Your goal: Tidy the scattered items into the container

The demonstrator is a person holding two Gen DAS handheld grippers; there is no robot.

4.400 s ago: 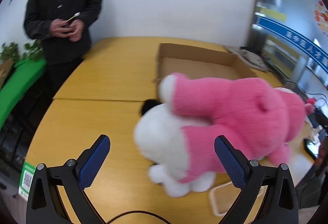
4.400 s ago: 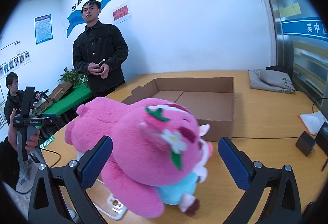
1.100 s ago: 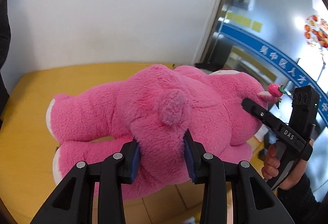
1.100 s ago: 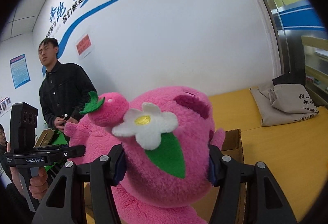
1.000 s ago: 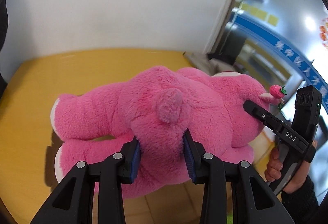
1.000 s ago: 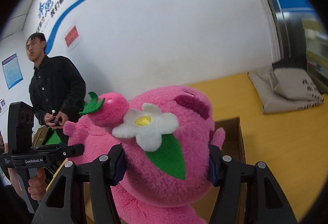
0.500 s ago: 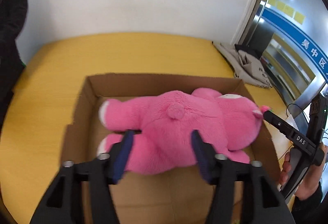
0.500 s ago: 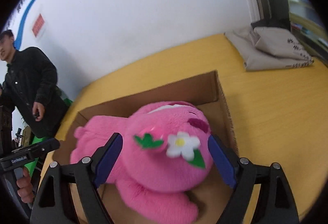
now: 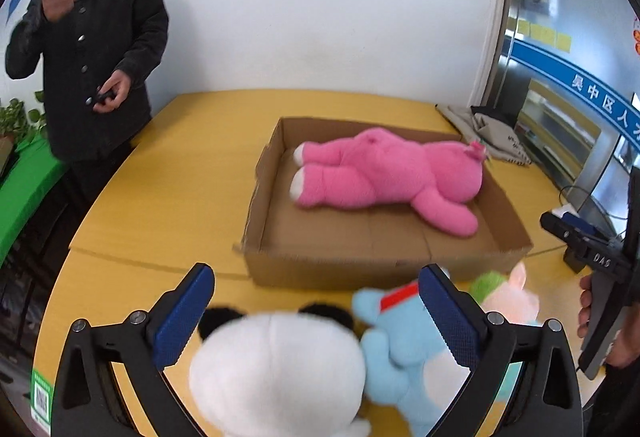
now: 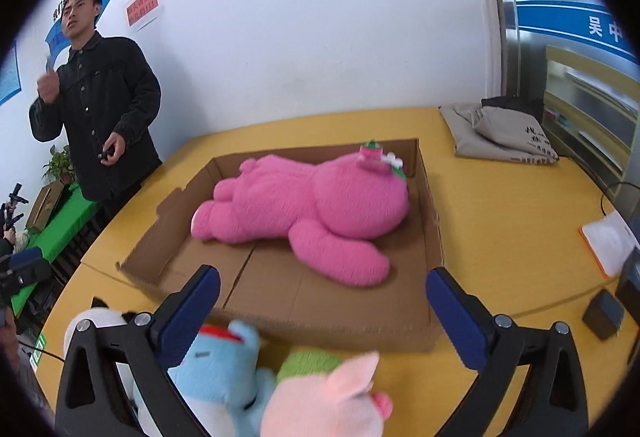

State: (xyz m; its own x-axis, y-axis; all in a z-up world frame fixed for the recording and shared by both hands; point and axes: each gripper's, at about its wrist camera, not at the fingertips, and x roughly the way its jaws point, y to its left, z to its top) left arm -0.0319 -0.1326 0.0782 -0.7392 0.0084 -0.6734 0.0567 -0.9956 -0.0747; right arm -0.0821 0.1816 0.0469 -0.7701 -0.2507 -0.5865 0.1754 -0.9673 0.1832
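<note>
The large pink plush bear (image 9: 384, 173) is laid flat inside the shallow brown cardboard box (image 9: 352, 269) on the yellow bench (image 9: 160, 197), released, since the jaws of left gripper (image 9: 316, 317) and right gripper (image 10: 324, 313), just opened, are spread empty above the remaining white, blue and pink plush toys (image 9: 404, 349).

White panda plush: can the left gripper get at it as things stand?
Probably yes. The white panda plush lies right below the open left gripper, nothing covering it; the blue plush presses against its side.

Grey bag (image 10: 500, 135) on yellow table (image 10: 500, 205); bystander (image 10: 102, 109) standing.
</note>
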